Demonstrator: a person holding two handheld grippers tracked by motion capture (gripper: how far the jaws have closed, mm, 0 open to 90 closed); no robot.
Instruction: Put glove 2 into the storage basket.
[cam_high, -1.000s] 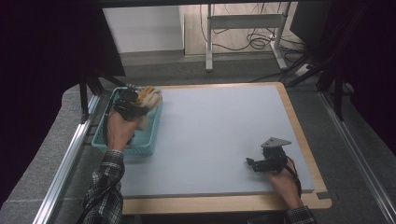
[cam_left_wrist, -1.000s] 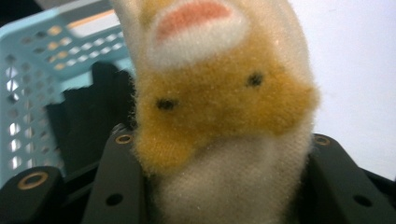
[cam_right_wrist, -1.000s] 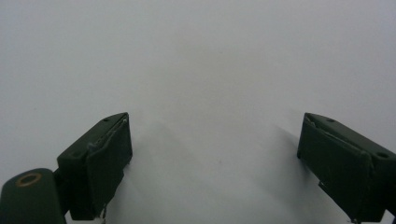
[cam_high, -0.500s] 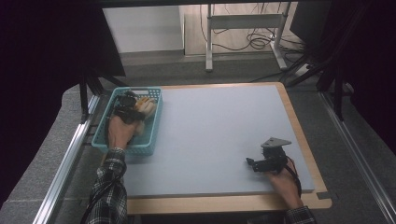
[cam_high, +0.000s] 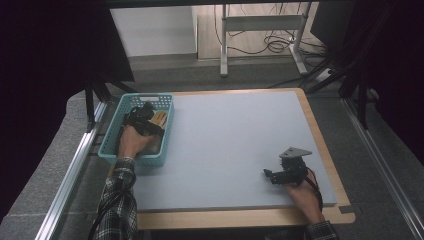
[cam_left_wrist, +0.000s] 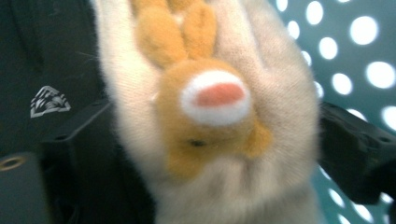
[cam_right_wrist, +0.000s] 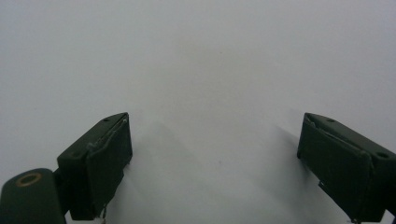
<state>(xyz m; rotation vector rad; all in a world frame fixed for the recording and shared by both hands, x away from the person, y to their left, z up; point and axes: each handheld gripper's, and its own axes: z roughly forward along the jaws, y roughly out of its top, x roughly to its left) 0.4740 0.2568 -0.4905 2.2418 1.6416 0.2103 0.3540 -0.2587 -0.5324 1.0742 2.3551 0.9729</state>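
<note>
At the frame's left, the left tongs (cam_high: 150, 120) clasp a plush toy (cam_left_wrist: 210, 116) inside the teal basket (cam_high: 165, 135), probably depositing it; release comes next. The right tongs (cam_right_wrist: 215, 158) rest spread on the bench (cam_high: 235, 145).

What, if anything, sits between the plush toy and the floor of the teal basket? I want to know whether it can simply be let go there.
Nothing visible does. The left gripper holds the plush toy inside the teal basket, its jaws on either side of the toy. The perforated wall shows behind it, but the floor under it is hidden.
</note>
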